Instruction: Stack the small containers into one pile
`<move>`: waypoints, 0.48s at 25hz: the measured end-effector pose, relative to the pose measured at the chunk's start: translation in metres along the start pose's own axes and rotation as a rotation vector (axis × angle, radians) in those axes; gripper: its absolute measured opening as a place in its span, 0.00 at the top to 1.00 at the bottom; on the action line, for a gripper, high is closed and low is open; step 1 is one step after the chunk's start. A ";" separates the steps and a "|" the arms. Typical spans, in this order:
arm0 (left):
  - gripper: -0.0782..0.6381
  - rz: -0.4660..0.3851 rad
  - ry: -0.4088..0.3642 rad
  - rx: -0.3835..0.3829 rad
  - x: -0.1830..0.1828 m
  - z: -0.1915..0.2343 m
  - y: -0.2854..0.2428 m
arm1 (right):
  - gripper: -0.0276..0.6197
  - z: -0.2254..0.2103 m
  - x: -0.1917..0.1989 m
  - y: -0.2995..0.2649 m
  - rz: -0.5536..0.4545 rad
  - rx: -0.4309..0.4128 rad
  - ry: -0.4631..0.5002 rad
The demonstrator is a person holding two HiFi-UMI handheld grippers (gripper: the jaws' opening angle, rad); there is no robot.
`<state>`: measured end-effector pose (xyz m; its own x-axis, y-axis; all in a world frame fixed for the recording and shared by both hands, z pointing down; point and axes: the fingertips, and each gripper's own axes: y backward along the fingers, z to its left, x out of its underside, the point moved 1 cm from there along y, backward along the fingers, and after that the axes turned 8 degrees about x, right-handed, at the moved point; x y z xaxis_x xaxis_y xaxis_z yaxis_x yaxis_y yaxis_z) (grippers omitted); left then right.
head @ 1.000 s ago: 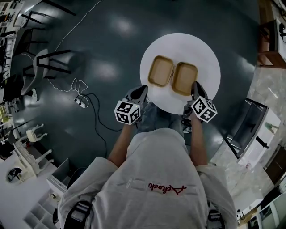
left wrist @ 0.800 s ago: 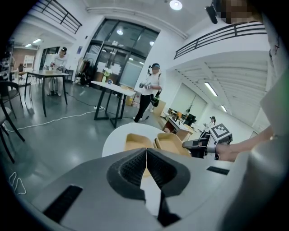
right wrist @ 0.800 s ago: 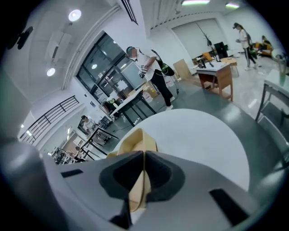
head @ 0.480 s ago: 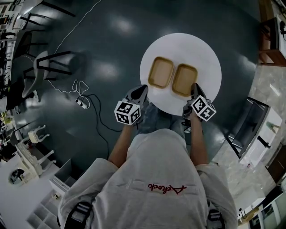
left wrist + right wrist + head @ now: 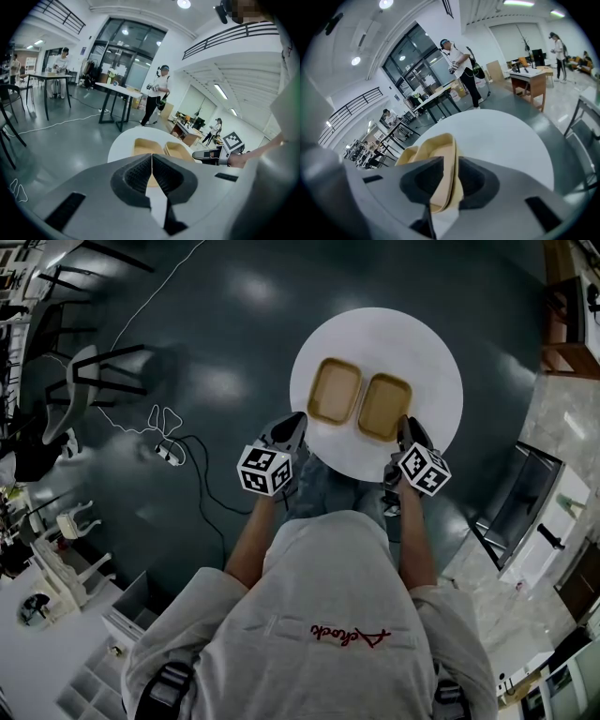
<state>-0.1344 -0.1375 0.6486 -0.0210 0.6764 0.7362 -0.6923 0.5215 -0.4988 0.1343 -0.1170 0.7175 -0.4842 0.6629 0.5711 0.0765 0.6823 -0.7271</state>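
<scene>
Round white counter bears two shallow tan rounded-rectangular trays: left container, right container. Left tongs pinched together, empty; right tongs, jaws just widening, straddle right container's rim.

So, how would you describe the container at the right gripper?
A round white table holds two tan containers side by side. It is the right container. Its near rim stands between the jaws of the right gripper, which have just been opening, while the left container has no gripper on it.
</scene>
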 end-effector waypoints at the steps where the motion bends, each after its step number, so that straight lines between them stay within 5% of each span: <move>1: 0.87 0.002 -0.001 -0.002 0.000 0.001 -0.001 | 0.82 -0.001 -0.001 0.002 -0.004 0.003 0.003; 12: 0.87 0.082 -0.007 -0.049 0.013 0.034 -0.031 | 0.82 0.001 -0.023 0.031 -0.054 -0.013 0.104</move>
<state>-0.1377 -0.1623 0.6896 -0.0816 0.7145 0.6949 -0.6521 0.4890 -0.5793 0.1469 -0.1112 0.6819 -0.3947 0.6532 0.6462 0.0645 0.7213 -0.6897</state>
